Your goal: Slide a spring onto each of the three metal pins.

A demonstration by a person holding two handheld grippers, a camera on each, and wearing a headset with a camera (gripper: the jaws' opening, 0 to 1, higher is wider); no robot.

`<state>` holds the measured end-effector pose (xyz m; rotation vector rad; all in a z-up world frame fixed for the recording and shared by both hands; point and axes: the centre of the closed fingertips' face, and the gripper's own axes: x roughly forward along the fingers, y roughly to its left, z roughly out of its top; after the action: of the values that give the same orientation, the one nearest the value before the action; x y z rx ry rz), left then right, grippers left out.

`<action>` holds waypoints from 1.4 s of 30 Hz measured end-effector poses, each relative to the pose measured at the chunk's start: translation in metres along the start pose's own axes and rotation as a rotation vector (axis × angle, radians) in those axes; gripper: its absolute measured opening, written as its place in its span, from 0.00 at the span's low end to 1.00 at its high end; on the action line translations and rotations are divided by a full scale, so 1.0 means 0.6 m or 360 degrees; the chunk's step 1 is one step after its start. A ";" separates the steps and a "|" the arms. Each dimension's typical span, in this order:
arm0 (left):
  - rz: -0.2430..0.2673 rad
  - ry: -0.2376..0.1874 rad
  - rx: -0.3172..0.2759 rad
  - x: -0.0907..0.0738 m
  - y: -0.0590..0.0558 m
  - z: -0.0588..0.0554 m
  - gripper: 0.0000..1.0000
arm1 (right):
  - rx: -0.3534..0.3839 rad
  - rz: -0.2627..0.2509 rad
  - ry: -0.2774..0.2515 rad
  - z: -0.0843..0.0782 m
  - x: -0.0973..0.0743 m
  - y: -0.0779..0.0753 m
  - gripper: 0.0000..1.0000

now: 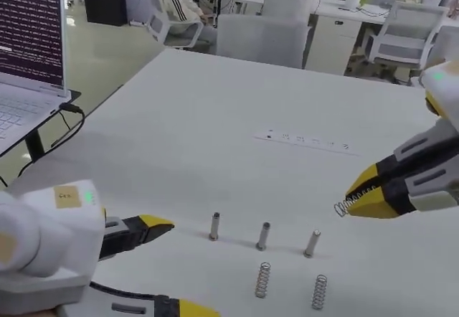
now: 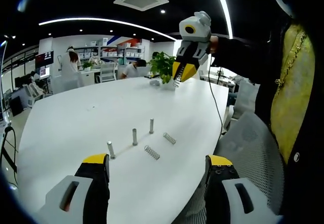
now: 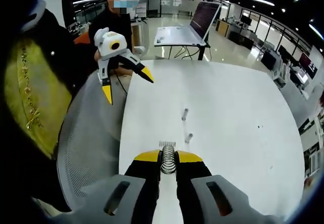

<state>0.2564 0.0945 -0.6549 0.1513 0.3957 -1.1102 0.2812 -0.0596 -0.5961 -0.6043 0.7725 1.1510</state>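
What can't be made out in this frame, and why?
- Head view: laptop text too small; left edge crops the screen.
- Head view: markings on table too small to read.
- Right gripper view: spring, lower end hidden between right tongs.
- Head view: left tongs cut by bottom edge.

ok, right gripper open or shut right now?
Shut. The right gripper has its yellow fingers pinched on a spring, coil end poking past the tips.

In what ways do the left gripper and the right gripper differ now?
The left gripper is open and holds nothing; the right gripper is shut on a spring. In the head view, the left gripper is left of the pins and the right gripper is right of them. Both have yellow tips.
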 end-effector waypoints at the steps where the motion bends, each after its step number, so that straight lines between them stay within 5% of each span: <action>1: 0.0004 -0.0001 -0.0009 -0.001 0.000 -0.002 0.75 | -0.0006 0.0004 0.0013 0.000 0.002 -0.003 0.08; 11: 0.0009 -0.0004 -0.0036 -0.007 -0.013 -0.007 0.77 | -0.0076 0.0006 0.0269 -0.027 0.026 -0.050 0.08; 26: 0.0007 -0.0014 -0.0027 -0.003 -0.019 -0.006 0.77 | -0.0136 0.0079 0.0541 -0.067 0.079 -0.094 0.08; 42: -0.0006 -0.0002 -0.0028 0.001 -0.026 -0.012 0.76 | -0.0116 0.0127 0.0674 -0.119 0.125 -0.112 0.08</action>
<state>0.2409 0.0891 -0.6603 0.1343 0.4046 -1.1100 0.3448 -0.0920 -0.6967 -0.9017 1.1262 1.1417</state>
